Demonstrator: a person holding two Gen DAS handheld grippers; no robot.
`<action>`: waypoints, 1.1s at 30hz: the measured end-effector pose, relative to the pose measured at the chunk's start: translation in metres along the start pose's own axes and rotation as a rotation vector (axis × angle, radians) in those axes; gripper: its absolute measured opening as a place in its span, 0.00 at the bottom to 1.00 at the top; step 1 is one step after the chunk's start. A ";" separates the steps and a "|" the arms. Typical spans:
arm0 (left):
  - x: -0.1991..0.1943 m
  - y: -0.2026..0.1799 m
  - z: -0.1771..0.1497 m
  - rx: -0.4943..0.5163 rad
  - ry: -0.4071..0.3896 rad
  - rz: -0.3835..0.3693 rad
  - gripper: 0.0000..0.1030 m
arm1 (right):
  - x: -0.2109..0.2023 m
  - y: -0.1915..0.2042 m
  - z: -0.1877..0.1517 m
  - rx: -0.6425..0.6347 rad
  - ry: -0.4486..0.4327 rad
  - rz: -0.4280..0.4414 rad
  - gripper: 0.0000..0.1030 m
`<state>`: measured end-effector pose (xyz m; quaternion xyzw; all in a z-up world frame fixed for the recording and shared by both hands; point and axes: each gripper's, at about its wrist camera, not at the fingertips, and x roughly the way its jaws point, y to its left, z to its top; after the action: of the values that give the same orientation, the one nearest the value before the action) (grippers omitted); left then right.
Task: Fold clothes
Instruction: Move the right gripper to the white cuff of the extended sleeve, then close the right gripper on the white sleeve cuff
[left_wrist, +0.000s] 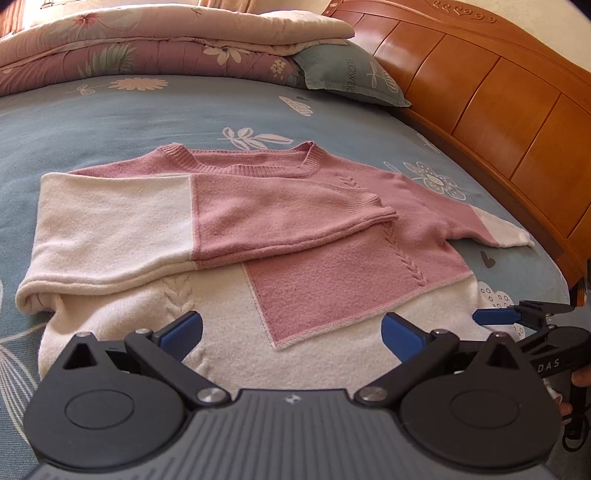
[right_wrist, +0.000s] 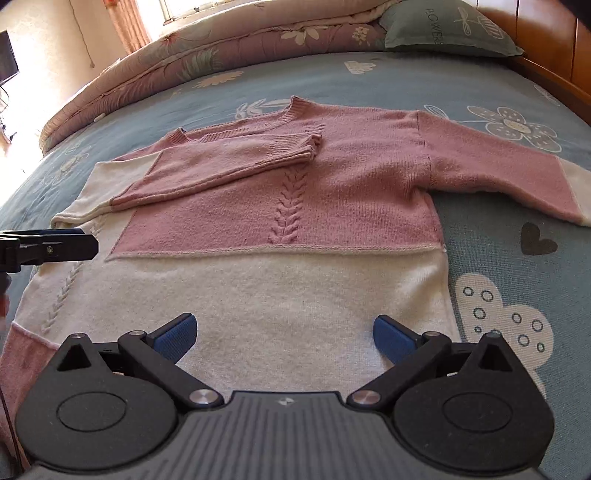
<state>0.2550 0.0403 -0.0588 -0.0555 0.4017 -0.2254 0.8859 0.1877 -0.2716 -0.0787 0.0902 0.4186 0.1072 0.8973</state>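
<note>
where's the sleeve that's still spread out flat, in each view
Left wrist view: the unfolded sleeve lies at right of centre, its white cuff pointing toward the wooden headboard.
Right wrist view: the same sleeve runs to the right edge, upper right, past the sweater body.
Shared landmark: the braided cable stitch down the pink front panel.

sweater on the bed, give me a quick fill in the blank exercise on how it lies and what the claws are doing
1. The sweater lies on a bed sheet whose ground colour is ____.
2. One sleeve is folded across the chest; the other sleeve lies ____.
3. The left claw and the right claw both have their jaws ____.

Missing words: blue; spread out to the side; open
</note>
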 end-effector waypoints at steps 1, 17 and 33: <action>0.003 0.001 -0.001 -0.005 0.008 0.002 0.99 | -0.005 -0.007 -0.002 0.038 -0.012 0.020 1.00; 0.015 -0.003 -0.005 0.049 0.007 0.036 0.99 | -0.020 -0.203 0.066 0.667 -0.468 0.025 1.00; 0.013 0.001 -0.008 0.029 -0.033 0.027 0.99 | -0.055 -0.286 0.016 1.073 -0.702 -0.106 1.00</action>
<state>0.2569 0.0361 -0.0740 -0.0408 0.3845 -0.2181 0.8960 0.1989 -0.5620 -0.0997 0.5356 0.0995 -0.1975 0.8150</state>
